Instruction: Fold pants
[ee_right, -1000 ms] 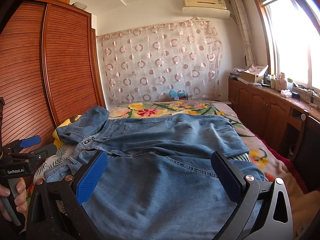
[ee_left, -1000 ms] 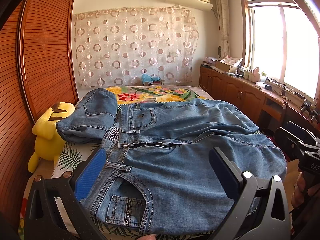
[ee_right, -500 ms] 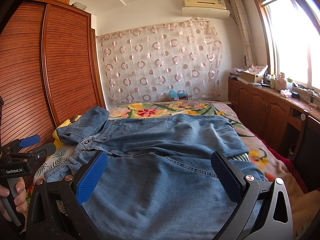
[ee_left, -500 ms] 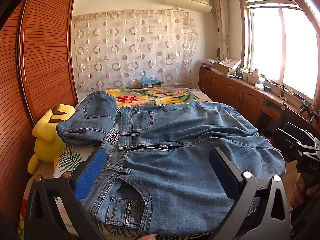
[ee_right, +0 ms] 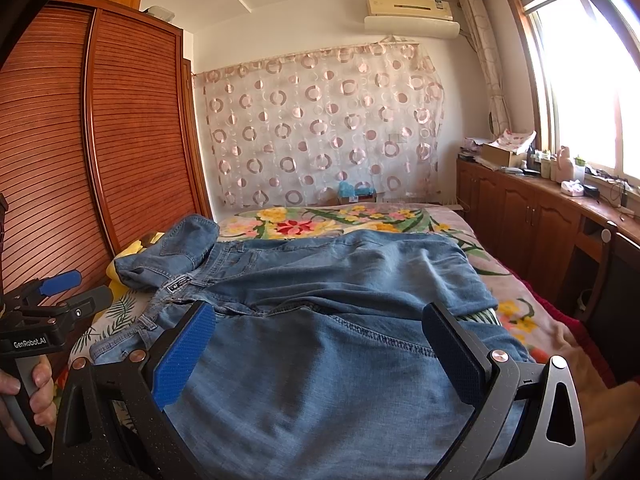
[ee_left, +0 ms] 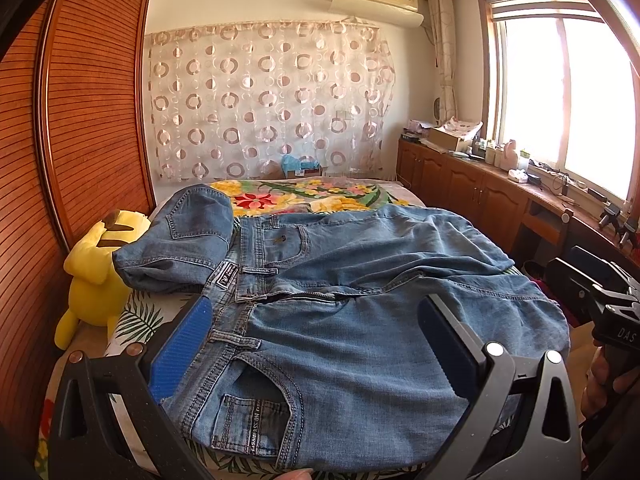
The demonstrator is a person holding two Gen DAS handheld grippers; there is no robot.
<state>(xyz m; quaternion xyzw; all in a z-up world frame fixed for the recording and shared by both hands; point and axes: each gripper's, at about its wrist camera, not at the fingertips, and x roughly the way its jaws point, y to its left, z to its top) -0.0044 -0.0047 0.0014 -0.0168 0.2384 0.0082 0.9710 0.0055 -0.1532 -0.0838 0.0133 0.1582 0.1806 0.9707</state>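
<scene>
Floral bed (ee_left: 304,196), jeans (ee_left: 360,320) beneath both wide-spread, level tongs (ee_left: 316,344).

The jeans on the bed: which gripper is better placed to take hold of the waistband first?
Probably the left gripper: it hangs open right over the waistband and pocket. The right gripper, also open, sits over the legs of the jeans.

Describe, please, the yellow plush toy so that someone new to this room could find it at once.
Start at the wooden wardrobe along the left wall, then look down to the edge of the bed. The yellow plush toy sits wedged there, beside a folded pair of jeans; it is the only bright yellow stuffed thing among denim.
</scene>
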